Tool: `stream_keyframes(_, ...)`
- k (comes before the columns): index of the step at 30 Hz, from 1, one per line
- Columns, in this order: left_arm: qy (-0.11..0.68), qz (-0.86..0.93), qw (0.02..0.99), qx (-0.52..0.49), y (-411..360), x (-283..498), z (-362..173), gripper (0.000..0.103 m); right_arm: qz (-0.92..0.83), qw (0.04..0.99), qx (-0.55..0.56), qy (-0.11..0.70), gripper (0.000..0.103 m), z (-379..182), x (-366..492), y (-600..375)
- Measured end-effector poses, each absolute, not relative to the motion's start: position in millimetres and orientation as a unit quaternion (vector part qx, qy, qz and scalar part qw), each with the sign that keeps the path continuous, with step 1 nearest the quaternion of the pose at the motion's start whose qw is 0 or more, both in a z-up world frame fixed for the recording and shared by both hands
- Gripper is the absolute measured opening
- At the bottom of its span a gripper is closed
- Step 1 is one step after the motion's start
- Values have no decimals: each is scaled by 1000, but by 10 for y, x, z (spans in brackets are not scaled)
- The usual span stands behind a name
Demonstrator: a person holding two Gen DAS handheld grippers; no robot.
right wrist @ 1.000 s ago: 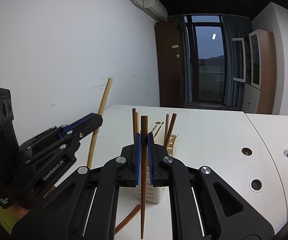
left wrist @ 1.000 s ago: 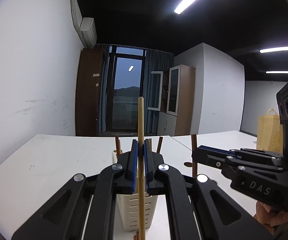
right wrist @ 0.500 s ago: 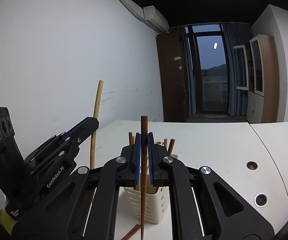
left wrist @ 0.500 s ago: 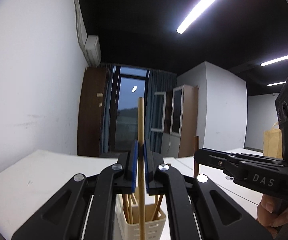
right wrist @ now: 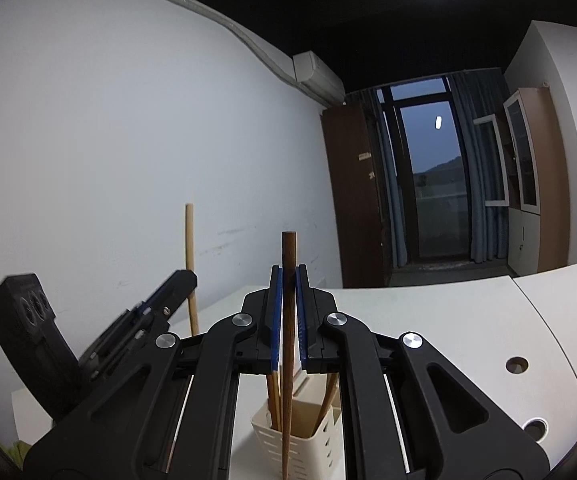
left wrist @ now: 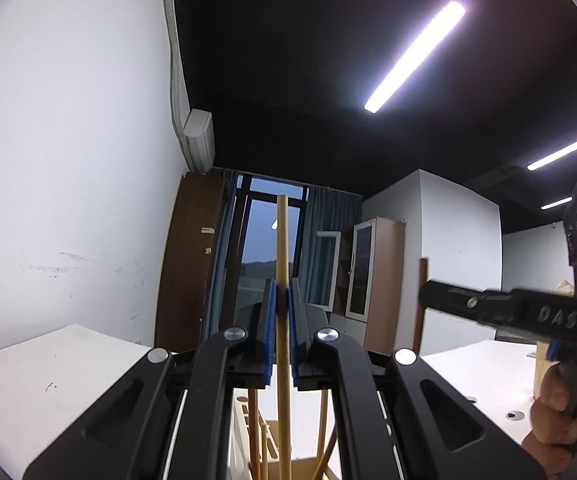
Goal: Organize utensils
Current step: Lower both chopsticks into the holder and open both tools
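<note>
Left gripper [left wrist: 283, 308] pinched light chopstick [left wrist: 282, 248]; right gripper [right wrist: 288, 296] pinched dark chopstick [right wrist: 288, 320]. Holder [right wrist: 300, 446] at 6 o'clock: best lower slowly, sticks upright.

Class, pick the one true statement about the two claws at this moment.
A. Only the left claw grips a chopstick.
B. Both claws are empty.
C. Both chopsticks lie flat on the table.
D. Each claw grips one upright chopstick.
D: the left claw pinches a pale chopstick and the right claw pinches a dark chopstick, both upright above the white holder.
</note>
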State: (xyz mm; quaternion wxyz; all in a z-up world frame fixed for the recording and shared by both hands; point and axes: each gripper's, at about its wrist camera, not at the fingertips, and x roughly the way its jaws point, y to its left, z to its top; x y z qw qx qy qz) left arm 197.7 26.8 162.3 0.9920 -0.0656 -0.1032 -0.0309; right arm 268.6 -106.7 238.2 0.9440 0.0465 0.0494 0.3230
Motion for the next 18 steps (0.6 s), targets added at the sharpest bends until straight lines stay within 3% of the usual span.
stream_keyframes(18, -150, -9, 986, -69, 232, 2187, 1527, 6, 323, 943, 76, -29, 6, 2479, 2855, -1165)
